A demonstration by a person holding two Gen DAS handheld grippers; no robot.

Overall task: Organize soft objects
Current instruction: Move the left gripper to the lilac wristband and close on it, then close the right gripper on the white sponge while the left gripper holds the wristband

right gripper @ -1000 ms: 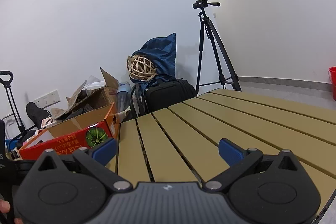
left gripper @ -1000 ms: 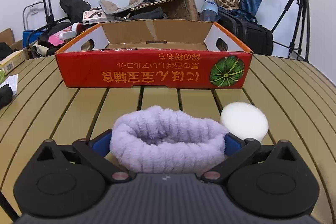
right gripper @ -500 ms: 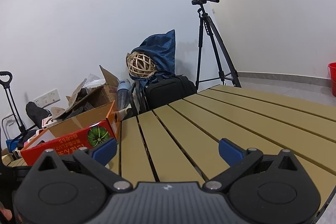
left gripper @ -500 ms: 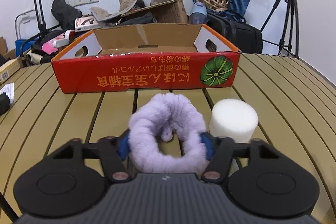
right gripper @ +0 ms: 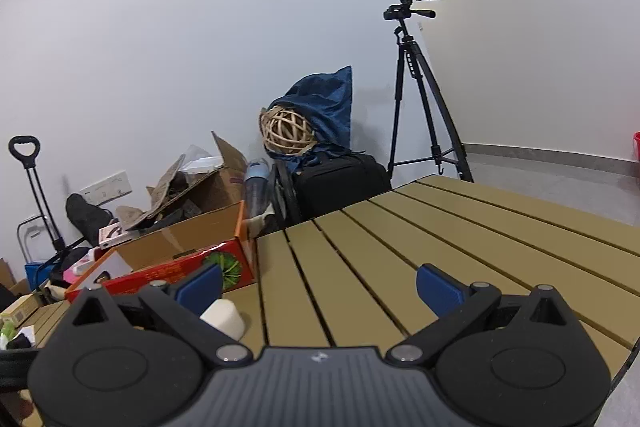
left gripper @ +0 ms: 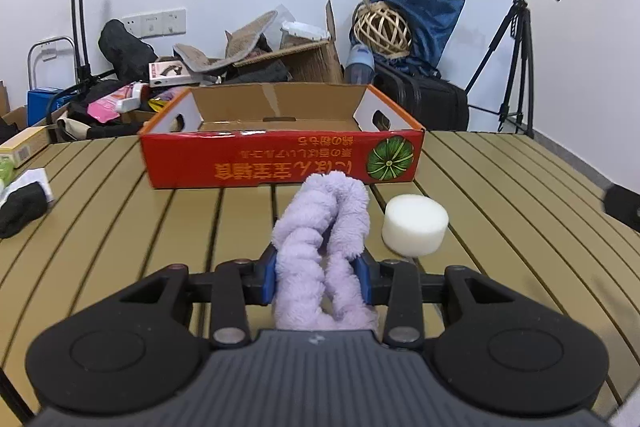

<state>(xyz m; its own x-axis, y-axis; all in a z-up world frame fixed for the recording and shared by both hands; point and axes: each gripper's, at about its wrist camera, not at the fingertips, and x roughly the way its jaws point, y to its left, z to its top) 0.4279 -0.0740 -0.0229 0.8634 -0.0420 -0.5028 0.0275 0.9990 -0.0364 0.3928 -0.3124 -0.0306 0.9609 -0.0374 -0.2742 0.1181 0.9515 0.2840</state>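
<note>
A fluffy purple band (left gripper: 324,223) is squeezed into a narrow upright loop between the blue pads of my left gripper (left gripper: 318,267). The jaws are still closing, and the pads press on both of its sides. The band hangs a little above the slatted table (left gripper: 120,227). Just to its right a white foam cylinder (left gripper: 415,225) stands on the table. Behind them sits an open red cardboard box (left gripper: 280,163) with a brown inside in which nothing shows. My right gripper (right gripper: 318,285) is open over bare slats, holding nothing. The foam cylinder (right gripper: 224,317) and the box (right gripper: 180,267) lie to its left.
A black sock with a white label (left gripper: 20,213) lies at the table's left edge. Past the far edge are cluttered boxes and bags, a wicker ball (left gripper: 382,31), a black case (left gripper: 424,99) and a camera tripod (left gripper: 520,67). A dark object (left gripper: 624,207) shows at the right edge.
The left jaws have closed on the purple band, squeezing it from a wide ring into a narrow loop and lifting it. The right gripper rose slightly, and the foam cylinder came into its view.
</note>
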